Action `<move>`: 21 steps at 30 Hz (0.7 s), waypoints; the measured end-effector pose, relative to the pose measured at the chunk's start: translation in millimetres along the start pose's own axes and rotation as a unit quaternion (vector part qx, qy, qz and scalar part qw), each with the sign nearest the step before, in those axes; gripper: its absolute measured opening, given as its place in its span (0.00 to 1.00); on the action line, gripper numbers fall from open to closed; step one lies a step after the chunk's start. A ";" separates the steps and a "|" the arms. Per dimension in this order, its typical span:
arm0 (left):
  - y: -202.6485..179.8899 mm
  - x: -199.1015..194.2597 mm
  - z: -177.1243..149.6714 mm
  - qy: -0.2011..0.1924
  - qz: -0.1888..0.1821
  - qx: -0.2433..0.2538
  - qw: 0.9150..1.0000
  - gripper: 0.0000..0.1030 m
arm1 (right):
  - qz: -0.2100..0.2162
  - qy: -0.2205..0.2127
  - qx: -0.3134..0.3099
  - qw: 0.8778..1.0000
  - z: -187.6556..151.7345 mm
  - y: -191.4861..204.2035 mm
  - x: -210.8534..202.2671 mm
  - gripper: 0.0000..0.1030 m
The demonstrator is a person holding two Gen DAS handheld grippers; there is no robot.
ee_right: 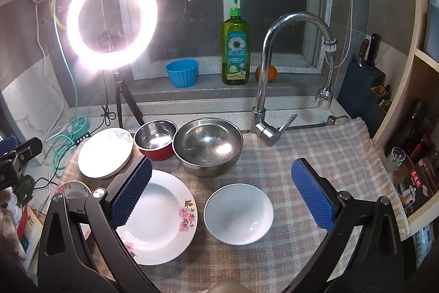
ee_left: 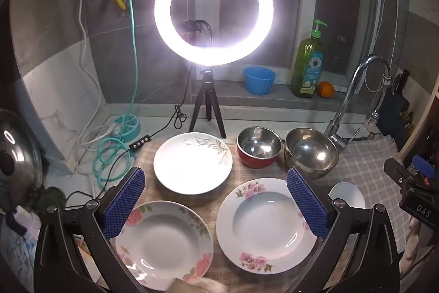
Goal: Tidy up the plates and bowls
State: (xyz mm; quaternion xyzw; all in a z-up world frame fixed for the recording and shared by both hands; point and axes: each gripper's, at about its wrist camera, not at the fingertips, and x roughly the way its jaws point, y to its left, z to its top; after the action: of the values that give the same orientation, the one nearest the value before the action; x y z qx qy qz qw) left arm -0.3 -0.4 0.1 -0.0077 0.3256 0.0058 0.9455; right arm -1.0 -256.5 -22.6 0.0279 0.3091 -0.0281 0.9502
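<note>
Nearest my left gripper [ee_left: 215, 201], jaws wide and empty: two pink-flowered white deep plates, one at 7 o'clock [ee_left: 164, 243], one at 5 [ee_left: 264, 225]. At 12, a leaf-patterned white plate [ee_left: 192, 162]; at 1, a red-sided steel bowl [ee_left: 259, 147] touching a larger plain steel bowl [ee_left: 311, 153]. My right gripper [ee_right: 219, 201], equally wide, empty, hangs above a small plain white bowl [ee_right: 238, 214] on the checked cloth [ee_right: 315, 150].
</note>
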 end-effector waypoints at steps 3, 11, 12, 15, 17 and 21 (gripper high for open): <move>-5.7 -2.9 -0.1 -0.007 0.005 0.013 1.000 0.99 | 0.004 0.009 0.004 1.000 4.7 -1.4 0.4 1.00; -3.6 1.1 6.4 0.000 -0.004 -0.006 1.000 0.99 | 0.009 0.020 0.012 1.000 -0.4 -7.6 11.0 1.00; -4.1 1.9 1.8 -0.003 -0.004 -0.006 1.000 0.99 | 0.012 0.020 0.015 1.000 0.6 -10.3 10.3 1.00; -4.9 2.4 1.5 -0.004 -0.001 -0.004 1.000 0.99 | 0.011 0.023 0.015 1.000 -3.5 -10.9 14.5 1.00; -4.4 4.5 1.5 -0.001 -0.001 -0.006 1.000 0.99 | 0.011 0.024 0.015 1.000 -4.5 -11.0 16.2 1.00; -2.2 6.9 2.1 0.001 0.000 -0.009 1.000 0.99 | 0.010 0.023 0.015 1.000 -5.1 -9.6 16.9 1.00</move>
State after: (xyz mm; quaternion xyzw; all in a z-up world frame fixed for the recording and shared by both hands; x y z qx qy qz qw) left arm 6.5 -2.5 -2.4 -0.0162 0.3261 0.0083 0.9451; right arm 8.9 -266.3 -37.0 0.0459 0.3305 -0.0225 0.9424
